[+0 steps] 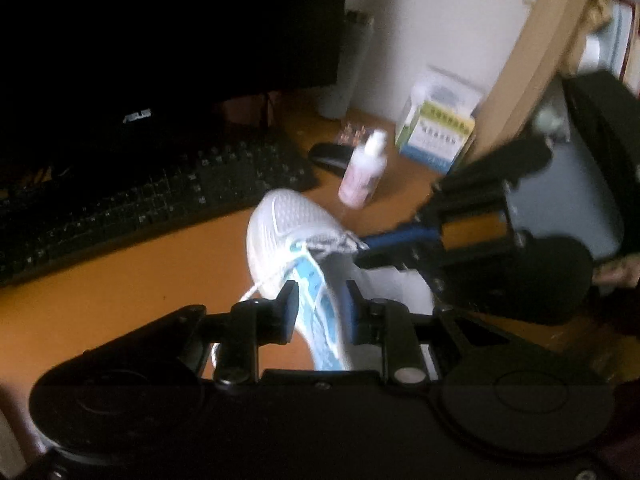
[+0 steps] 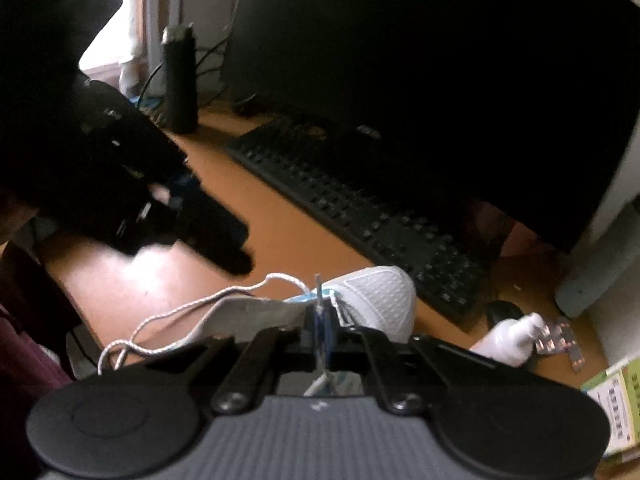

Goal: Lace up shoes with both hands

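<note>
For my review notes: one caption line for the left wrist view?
Left gripper open astride white-and-blue shoe; right gripper shut on its tongue.

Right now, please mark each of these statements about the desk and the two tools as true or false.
1. The right tool is shut on the shoe's grey tongue. True.
2. The left tool is clamped tight on the lace. False: its fingers stand apart, at either side of the shoe, gripping nothing.
3. A black keyboard lies on the desk behind the shoe. True.
4. The shoe is black with red trim. False: it is white with light blue trim.
5. A loose white lace trails from the shoe. True.
</note>
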{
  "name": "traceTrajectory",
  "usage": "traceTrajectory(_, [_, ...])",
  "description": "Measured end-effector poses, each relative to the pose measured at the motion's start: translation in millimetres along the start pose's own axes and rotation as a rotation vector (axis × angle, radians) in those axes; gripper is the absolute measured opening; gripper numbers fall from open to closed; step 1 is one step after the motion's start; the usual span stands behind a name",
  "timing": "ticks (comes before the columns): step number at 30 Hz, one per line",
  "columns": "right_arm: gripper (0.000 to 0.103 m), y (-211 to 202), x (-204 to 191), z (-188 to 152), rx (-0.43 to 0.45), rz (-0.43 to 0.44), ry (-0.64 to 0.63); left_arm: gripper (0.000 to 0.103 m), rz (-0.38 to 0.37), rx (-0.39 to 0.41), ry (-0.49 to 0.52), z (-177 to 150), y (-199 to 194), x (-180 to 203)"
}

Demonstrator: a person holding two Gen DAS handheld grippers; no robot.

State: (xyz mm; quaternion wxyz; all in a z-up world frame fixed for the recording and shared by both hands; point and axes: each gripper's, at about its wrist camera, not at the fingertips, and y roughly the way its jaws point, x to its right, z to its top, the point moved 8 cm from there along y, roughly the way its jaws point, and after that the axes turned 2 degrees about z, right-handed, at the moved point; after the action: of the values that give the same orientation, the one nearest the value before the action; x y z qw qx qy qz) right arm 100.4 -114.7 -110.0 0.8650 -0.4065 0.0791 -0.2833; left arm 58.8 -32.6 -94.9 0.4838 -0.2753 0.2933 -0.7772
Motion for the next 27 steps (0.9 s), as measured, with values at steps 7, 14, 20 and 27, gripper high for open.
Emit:
traceTrajectory(7, [0.004,24,-5,-4,-0.099,0.027,-0.047,0.012,0.020,-0.003,0.044,-7,19,3])
traceTrajectory(14, [0.004,37,-6,-13,-0.184,0.027,-0.053,0.008,0.000,0.005,-0.058,-7,23,-7])
traceTrajectory(20, [0.004,47,-4,-15,-0.207,0.025,-0.052,0.008,-0.011,0.001,-0.077,-5,23,-6])
traceTrajectory(27, [0.004,52,-9,-15,-0.210,0.041,-0.057,0.008,-0.011,-0.003,-0.081,-3,24,-7])
